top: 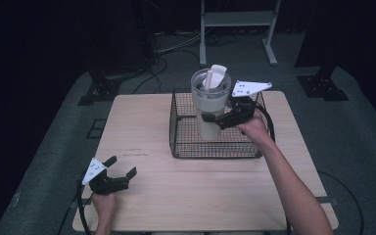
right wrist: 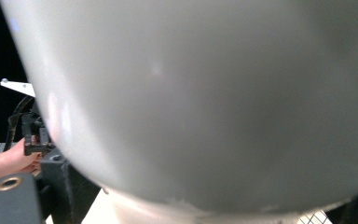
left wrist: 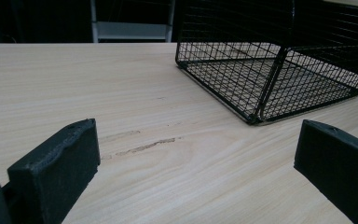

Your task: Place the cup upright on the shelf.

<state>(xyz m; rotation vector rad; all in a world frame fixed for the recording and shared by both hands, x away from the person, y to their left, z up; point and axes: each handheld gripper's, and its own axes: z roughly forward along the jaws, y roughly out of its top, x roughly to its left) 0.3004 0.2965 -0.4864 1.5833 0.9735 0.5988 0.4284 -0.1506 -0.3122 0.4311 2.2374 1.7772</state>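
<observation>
A cream tumbler (top: 209,105) with a clear lid and a white straw stands upright over the black wire basket (top: 215,155); its base hangs inside the basket's outline. My right gripper (top: 215,120) is shut on the tumbler's side from the right. In the right gripper view the tumbler's wall (right wrist: 205,102) is pressed close against the camera, with one black finger (right wrist: 14,200) at the bottom left. My left gripper (top: 122,165) rests open near the table's front left corner. Its fingers (left wrist: 56,163) stand wide apart over bare wood, with the basket (left wrist: 270,70) ahead and to the right.
The wooden table (top: 142,127) has free room left of and in front of the basket. A white metal stand (top: 237,19) and cables lie on the dark floor behind. The person's left hand (right wrist: 4,161) holds the other gripper far off.
</observation>
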